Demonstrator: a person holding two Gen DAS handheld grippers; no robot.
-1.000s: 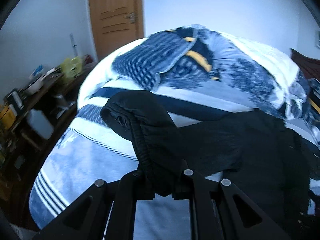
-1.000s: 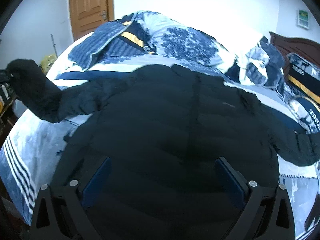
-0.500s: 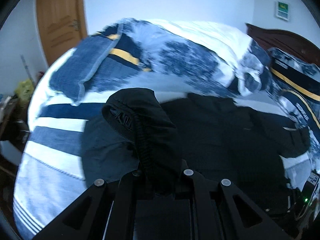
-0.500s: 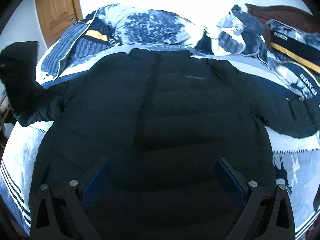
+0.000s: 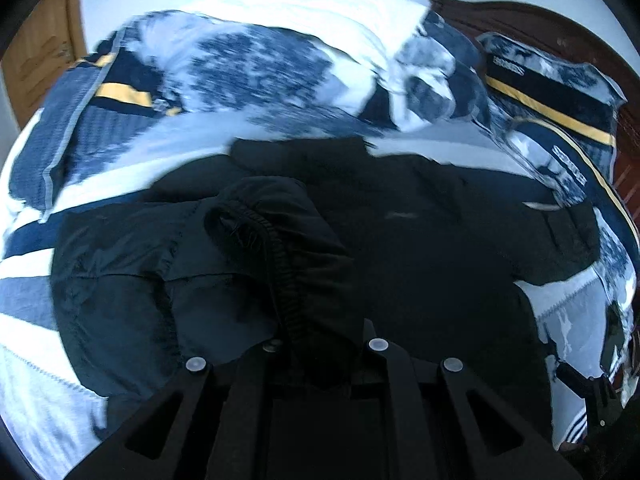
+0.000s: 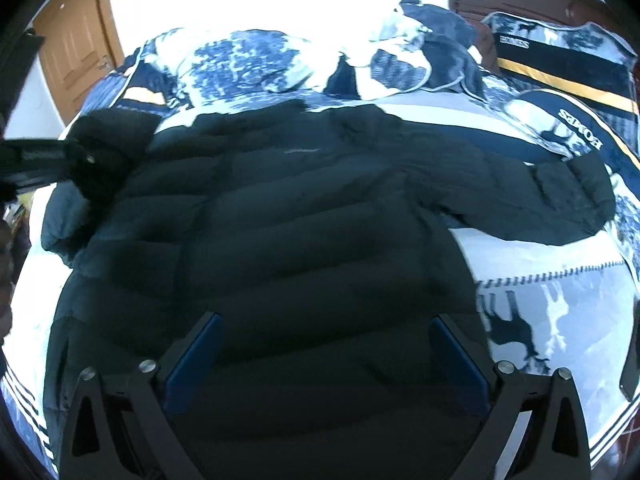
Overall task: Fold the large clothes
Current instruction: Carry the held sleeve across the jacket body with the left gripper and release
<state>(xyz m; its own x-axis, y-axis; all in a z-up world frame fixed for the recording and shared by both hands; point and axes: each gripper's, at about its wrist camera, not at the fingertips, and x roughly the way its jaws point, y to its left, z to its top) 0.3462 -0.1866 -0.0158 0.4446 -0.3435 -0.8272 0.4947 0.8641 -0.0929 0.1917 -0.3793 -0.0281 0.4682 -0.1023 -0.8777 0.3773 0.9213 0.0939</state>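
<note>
left wrist view: my left gripper [image 5: 320, 364] is clamped on the elastic cuff [image 5: 280, 264] of the black jacket [image 5: 420, 264] spread on the bed [image 5: 40, 360]; the bite looks shallow, so a tug could slip the sleeve free mid-fold. right wrist view: my right gripper [image 6: 326, 364] hangs wide open and empty above the jacket's lower body, so the unpinned fabric could drag or bunch.

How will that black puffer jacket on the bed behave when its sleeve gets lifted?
Probably floppy: the sleeve cuff droops over the left gripper pinching it. The quilted puffer jacket looks light for its bulk, and its smooth shell may slide on the bedspread.
</note>
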